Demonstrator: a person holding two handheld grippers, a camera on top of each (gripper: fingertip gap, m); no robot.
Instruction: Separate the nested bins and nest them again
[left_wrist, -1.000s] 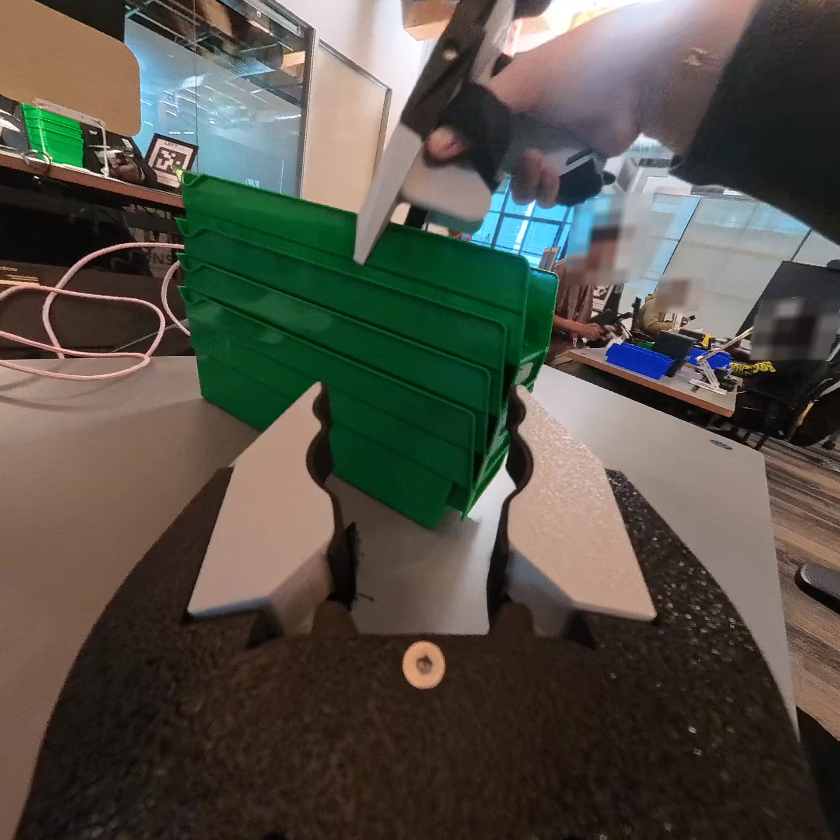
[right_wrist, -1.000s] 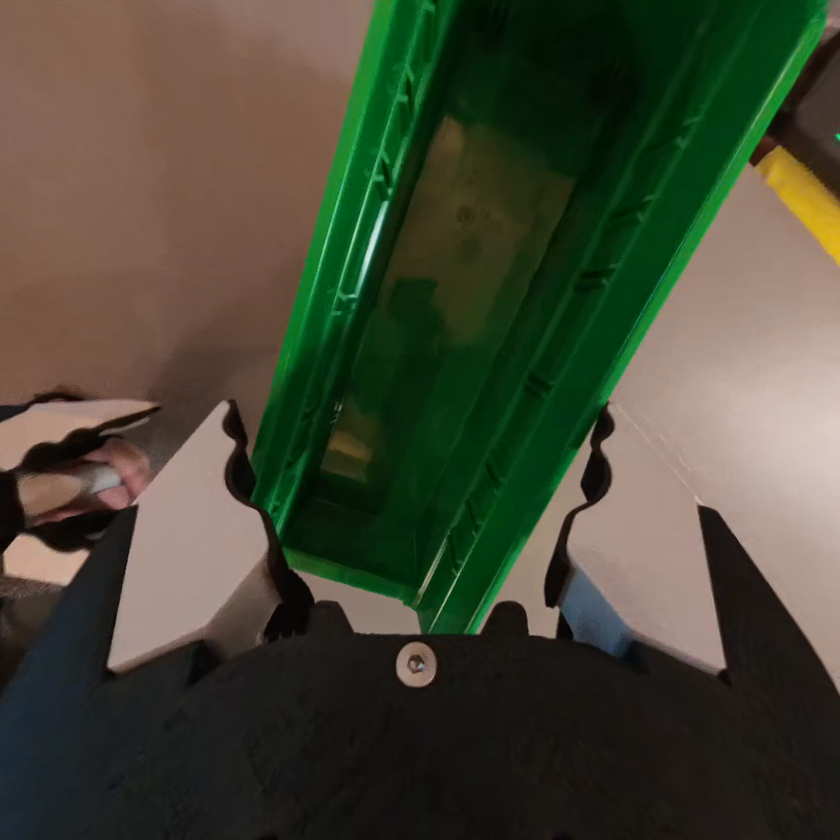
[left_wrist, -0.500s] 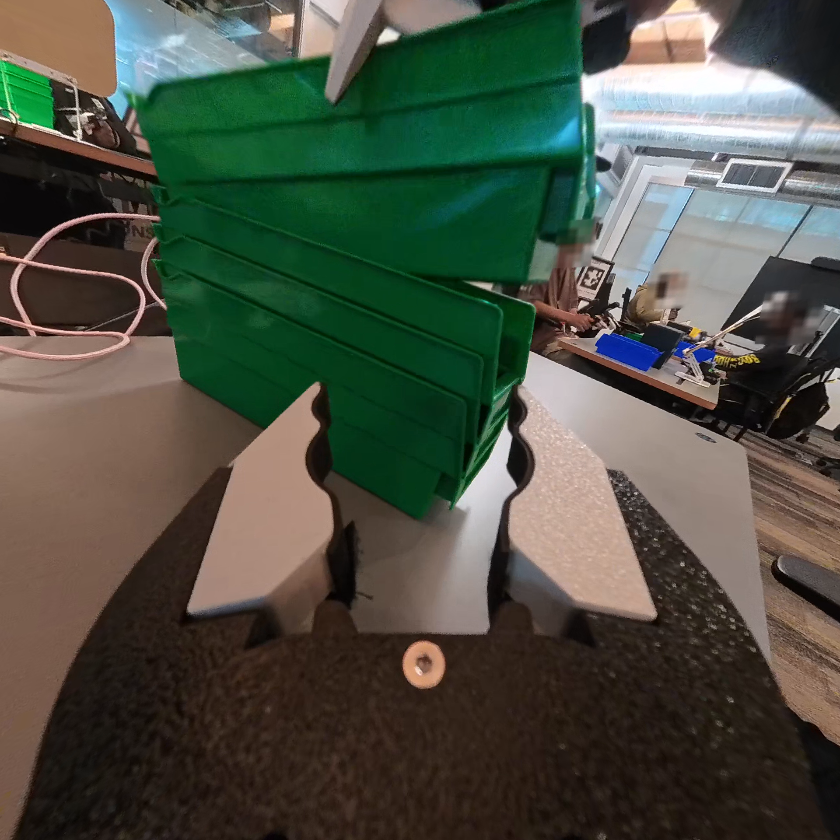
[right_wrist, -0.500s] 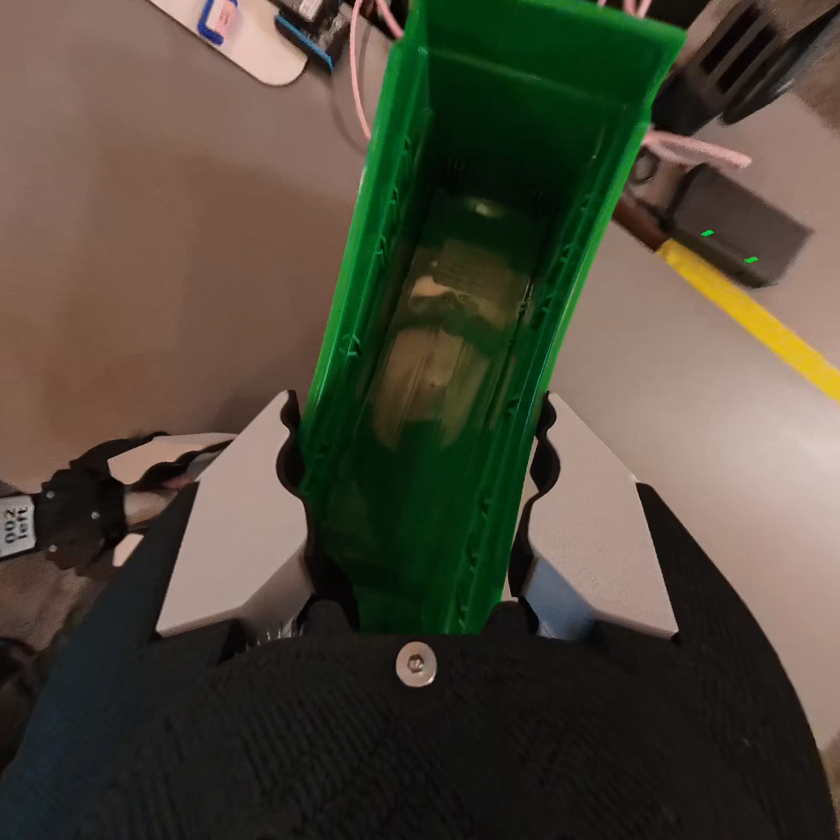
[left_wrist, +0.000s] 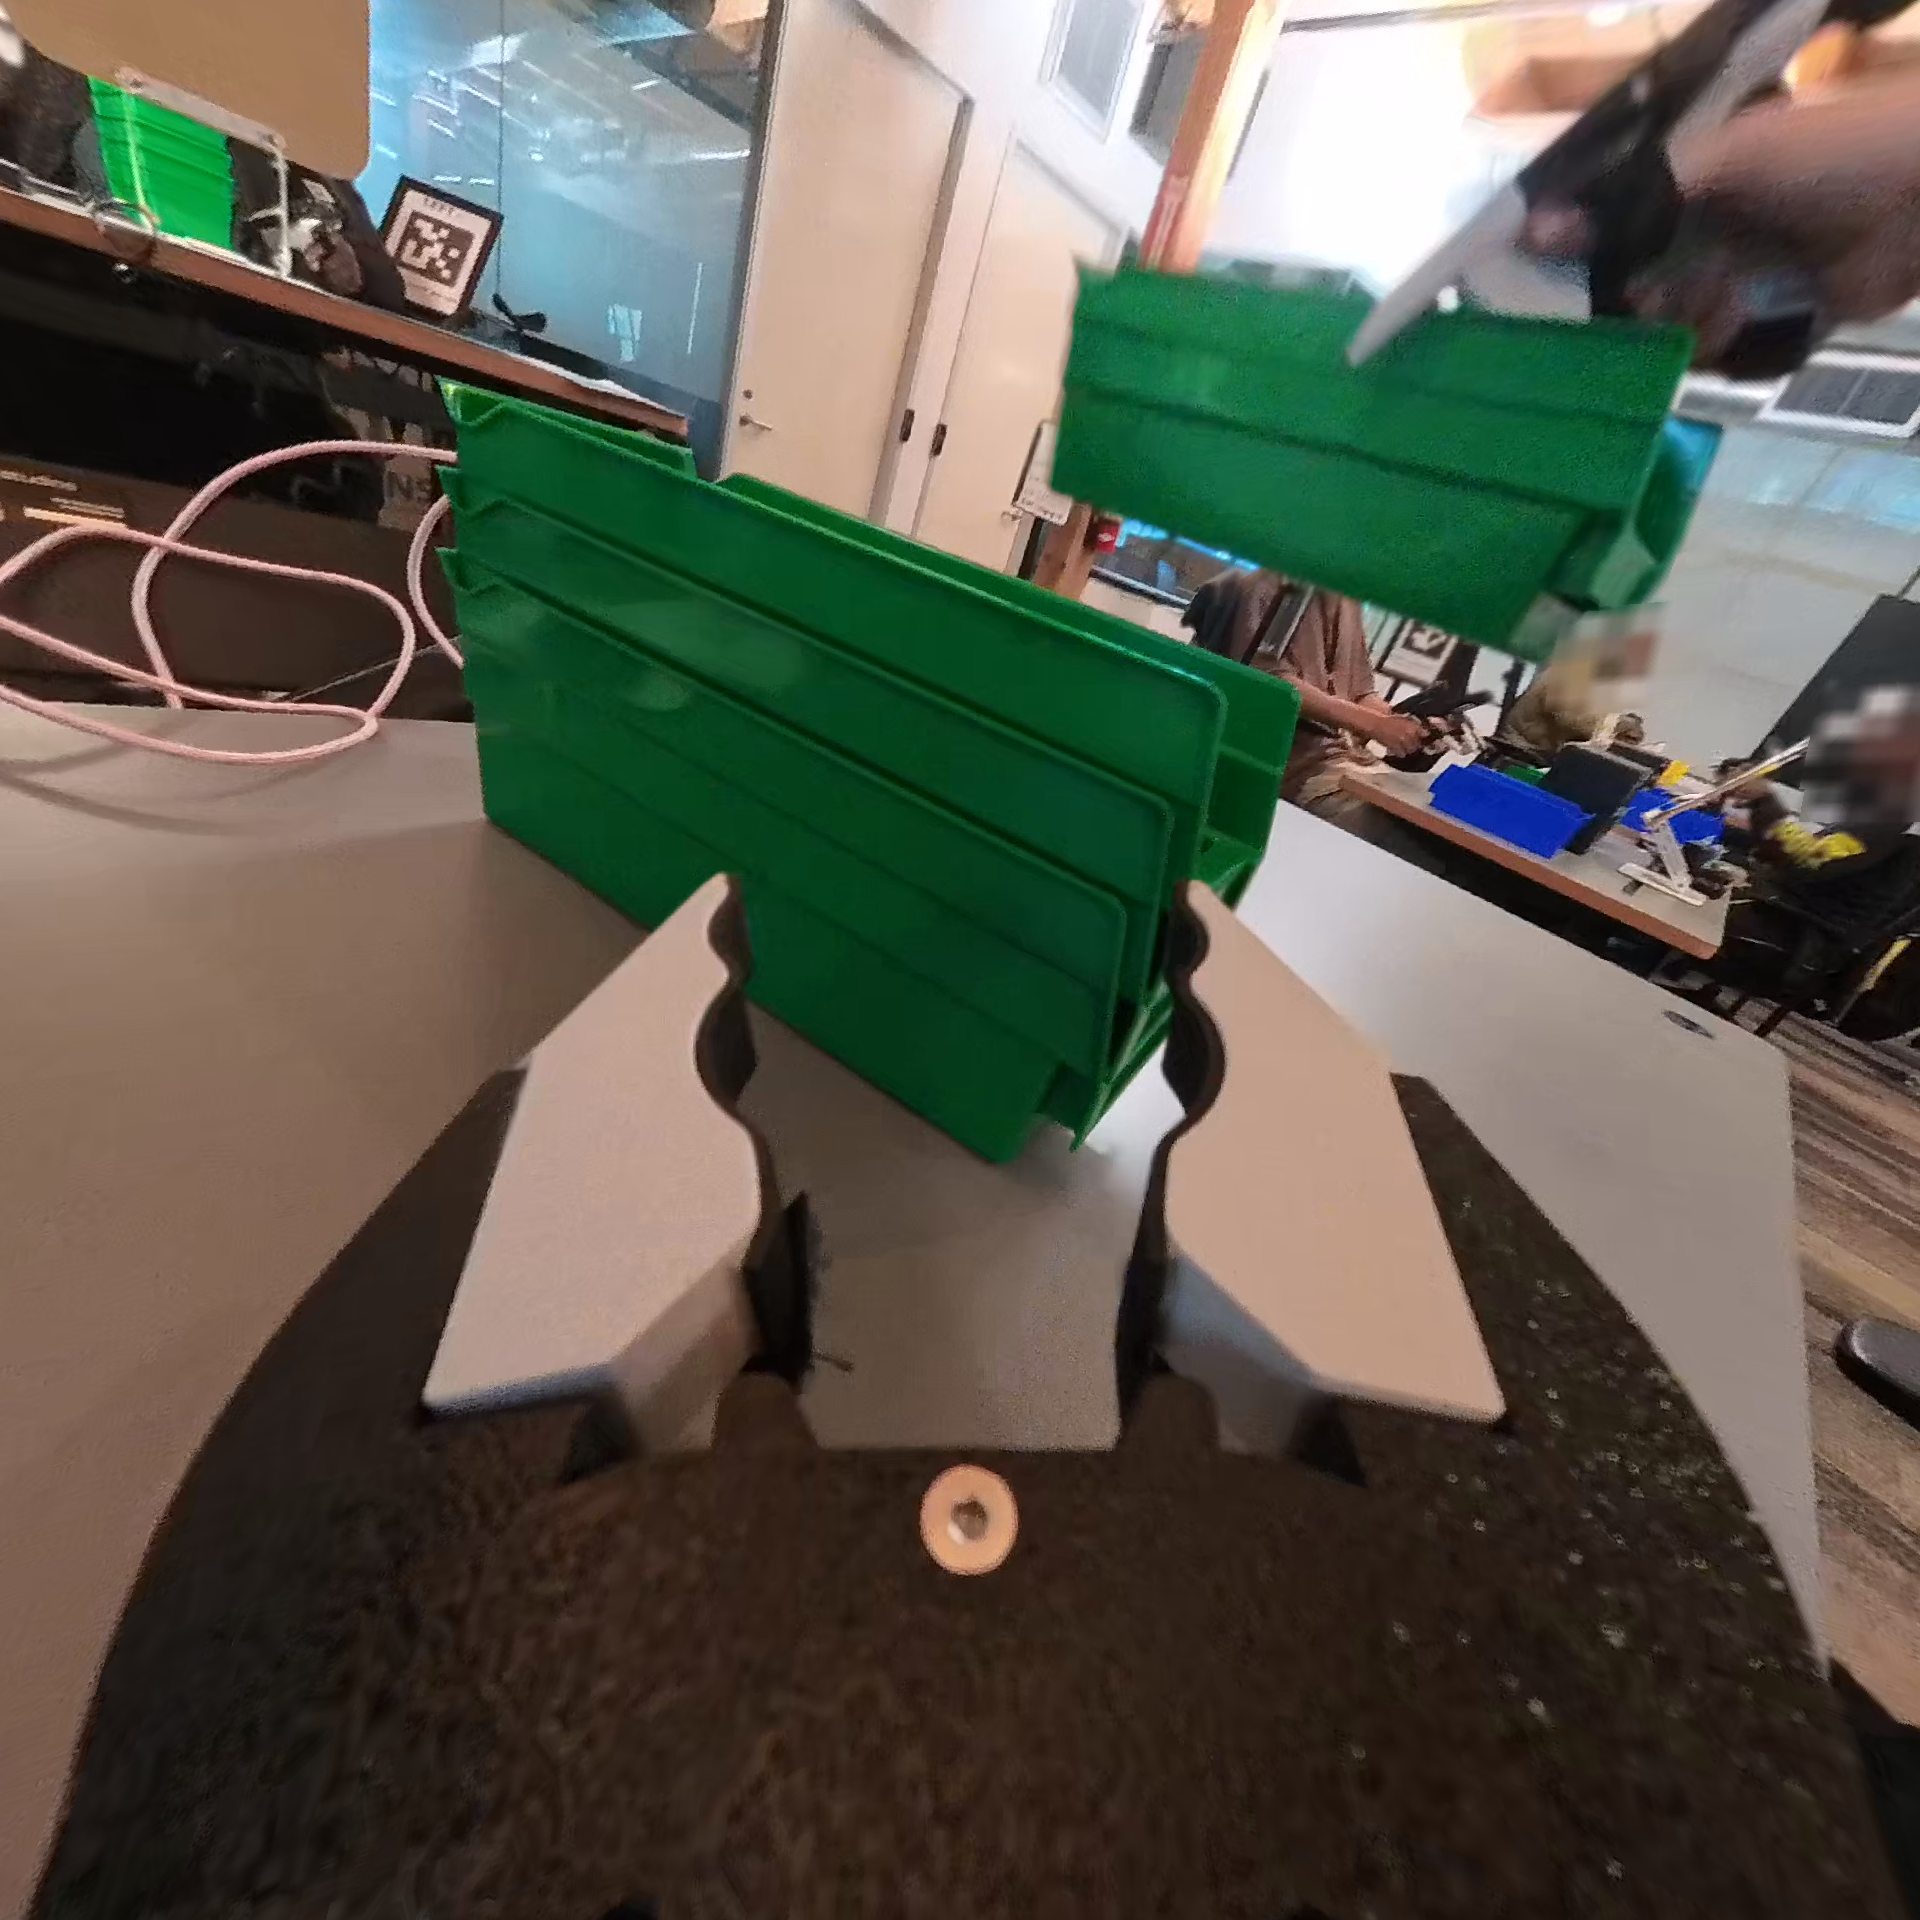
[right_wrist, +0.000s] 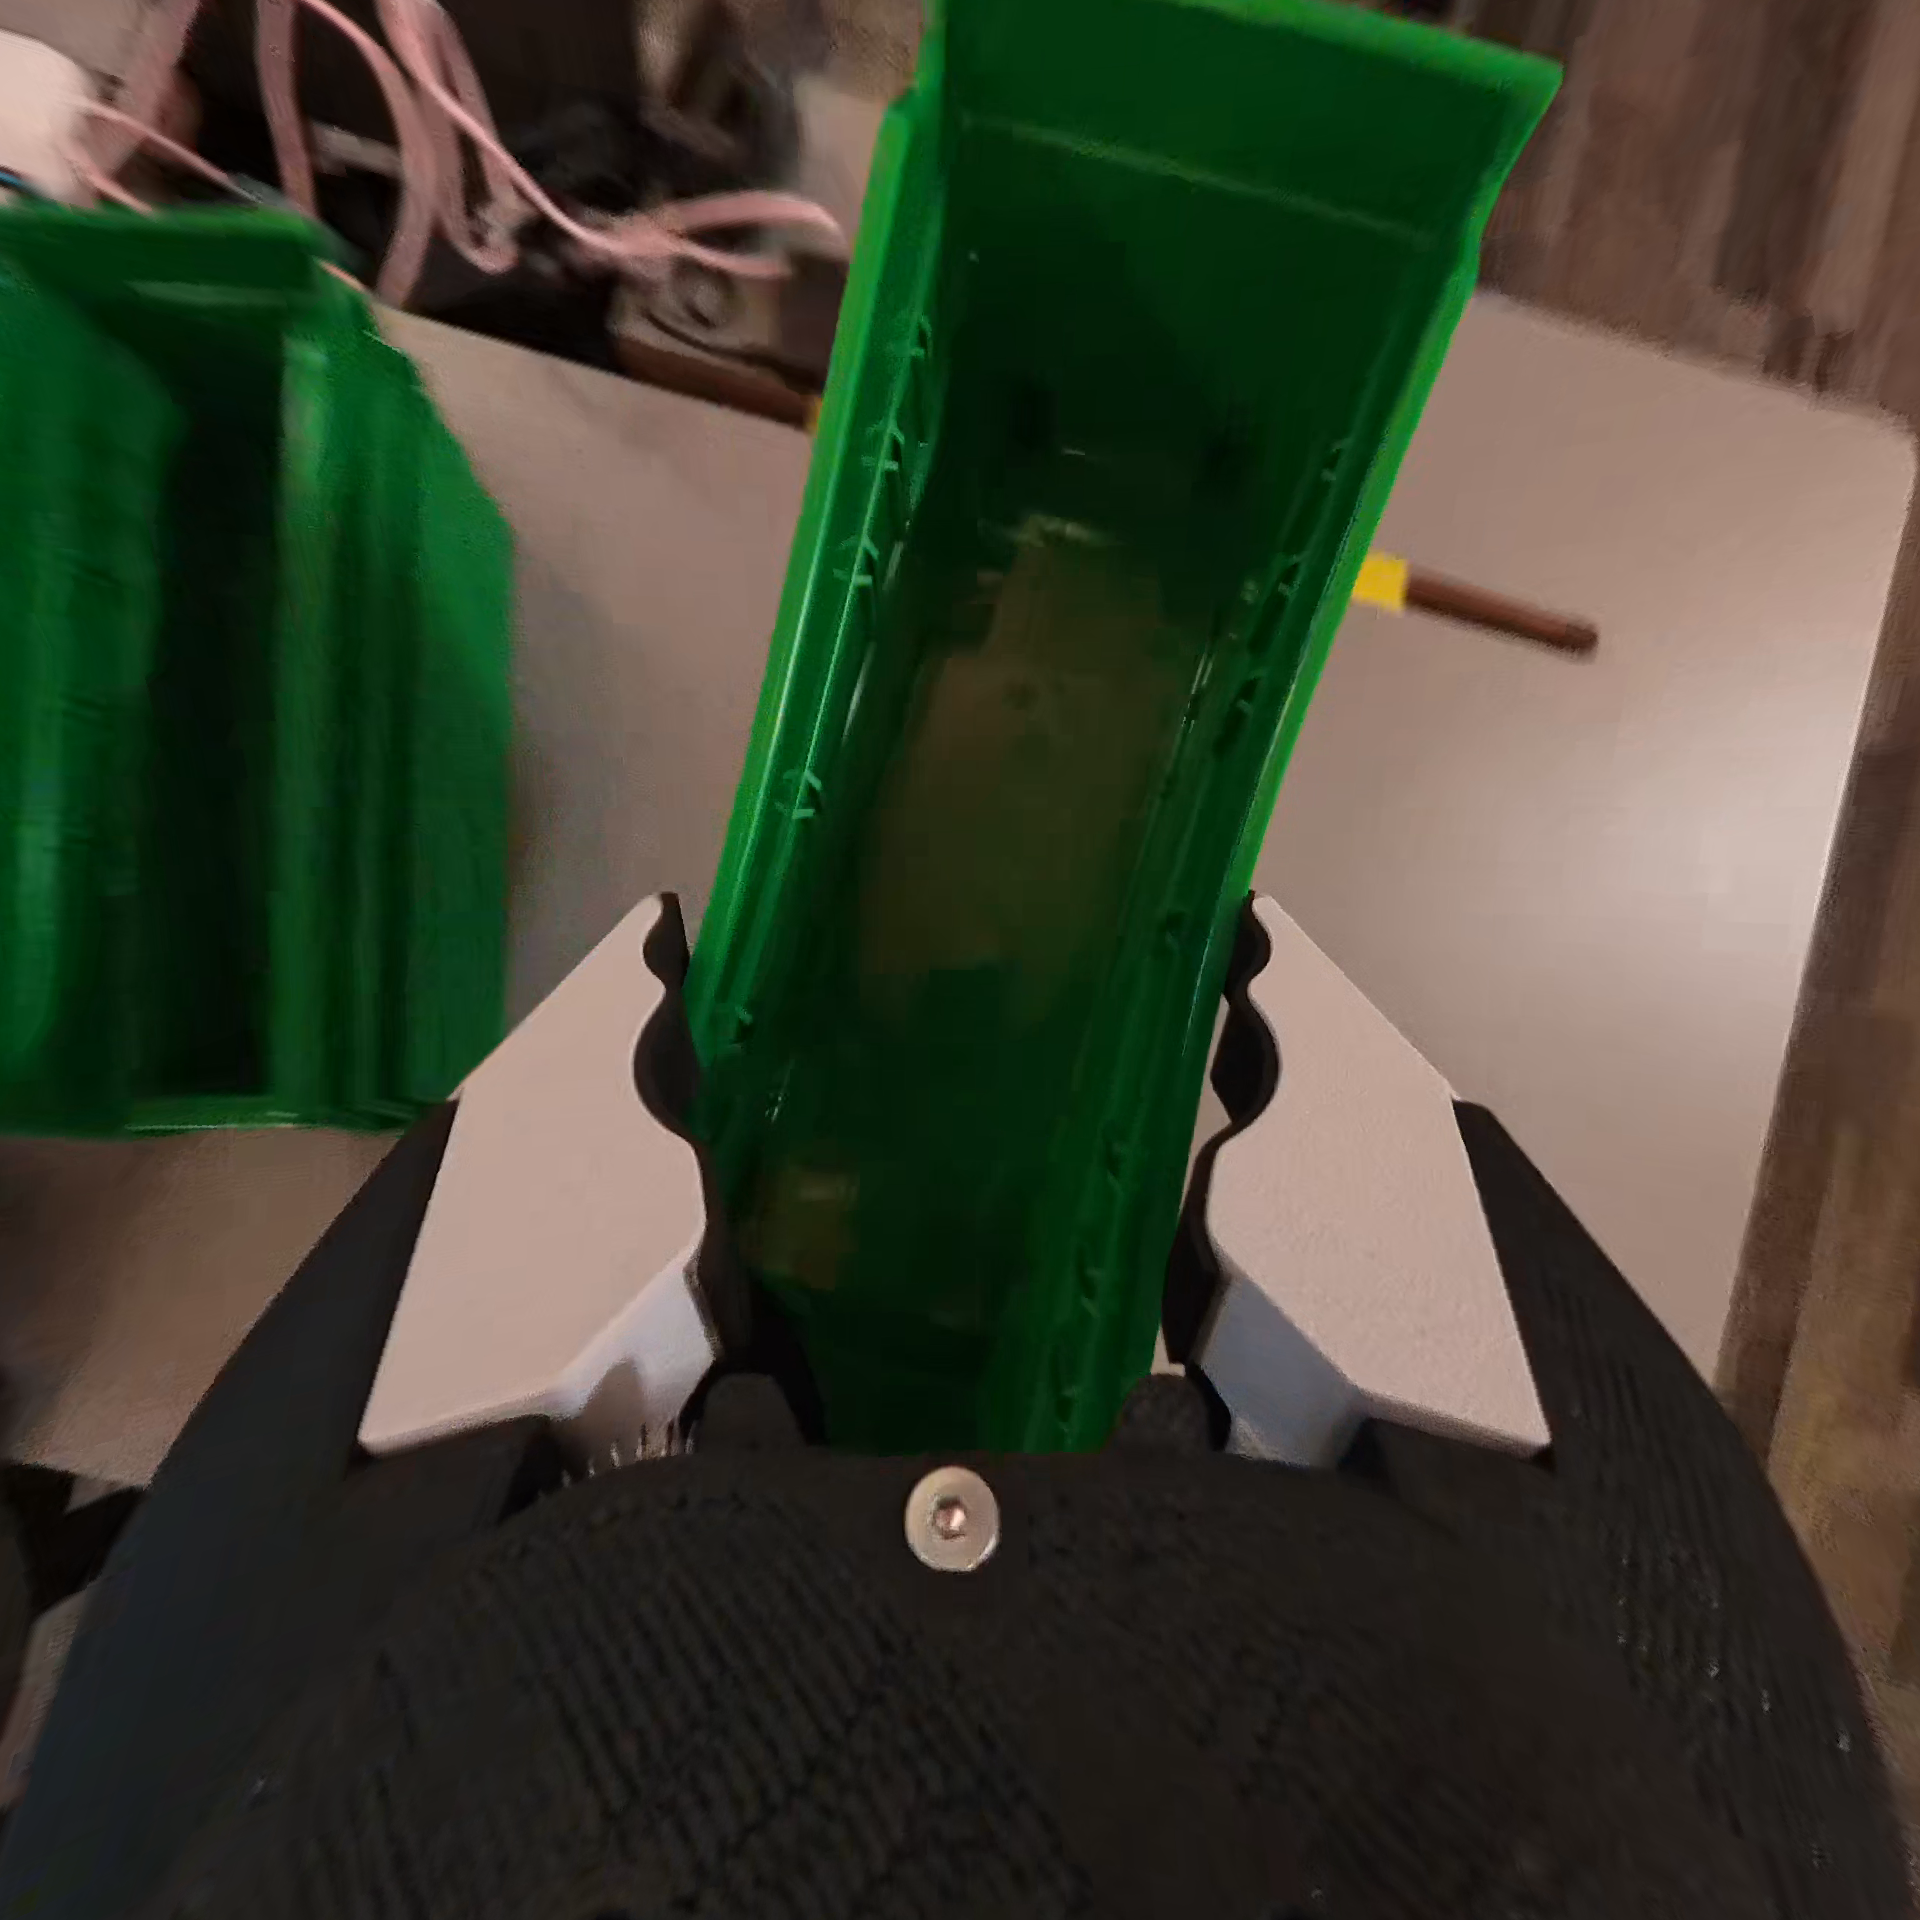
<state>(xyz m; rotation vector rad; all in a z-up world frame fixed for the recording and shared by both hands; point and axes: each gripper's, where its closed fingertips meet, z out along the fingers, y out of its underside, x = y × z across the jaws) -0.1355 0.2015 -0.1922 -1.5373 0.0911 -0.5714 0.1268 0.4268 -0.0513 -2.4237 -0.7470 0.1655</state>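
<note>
- Grey tabletop (left_wrist: 260, 935) carries the nested stack (left_wrist: 831, 748); my left gripper (left_wrist: 961, 1039) waits beside it, parted and empty.
- My right gripper (right_wrist: 956, 1091) clamps one green bin (right_wrist: 1091, 623) by both walls, held aloft clear of the stack so the set comes apart.

Each handheld tongs, left tongs (left_wrist: 961, 1029) and right tongs (right_wrist: 966, 1060), has a rough, black, rounded body, one silver hex screw set at its centre, and two pale grey wedge-shaped fingers (left_wrist: 613, 1174) lined inside with wavy black pads (right_wrist: 670, 1049).
</note>
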